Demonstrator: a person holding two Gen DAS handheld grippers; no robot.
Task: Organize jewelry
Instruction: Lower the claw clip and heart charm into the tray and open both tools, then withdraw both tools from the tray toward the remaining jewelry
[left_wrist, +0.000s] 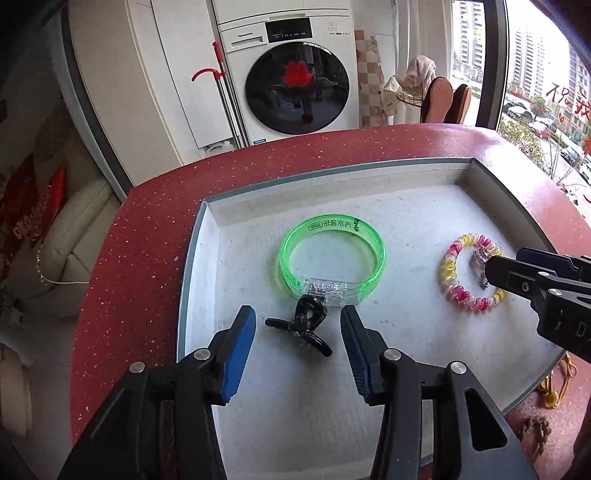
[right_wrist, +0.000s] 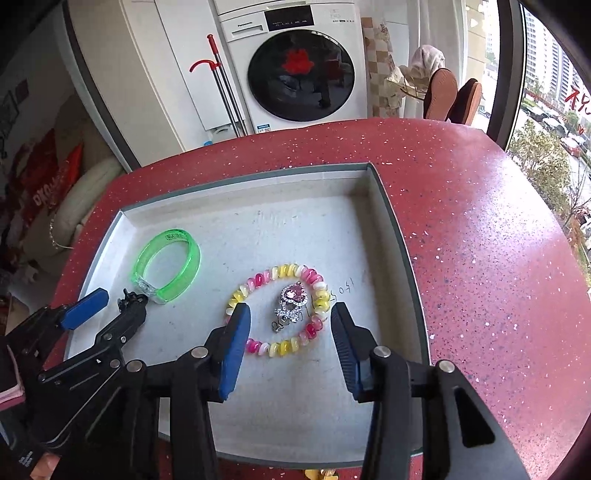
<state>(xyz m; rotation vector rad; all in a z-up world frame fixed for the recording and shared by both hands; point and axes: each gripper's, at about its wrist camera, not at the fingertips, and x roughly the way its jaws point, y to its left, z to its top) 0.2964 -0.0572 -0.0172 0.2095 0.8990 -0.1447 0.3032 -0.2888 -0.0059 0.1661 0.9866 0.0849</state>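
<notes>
A shallow white tray lies on the red table. In it are a green bangle, a black hair claw, a pink-yellow coil bracelet and a pink-stone rhinestone pendant inside the coil's ring. My left gripper is open, its fingers either side of the hair claw. My right gripper is open, its fingers either side of the pendant, over the bracelet.
The red speckled table surrounds the tray. Yellow and brown cords lie on it beside the tray's right edge. A washing machine and a mop stand beyond the table's far edge.
</notes>
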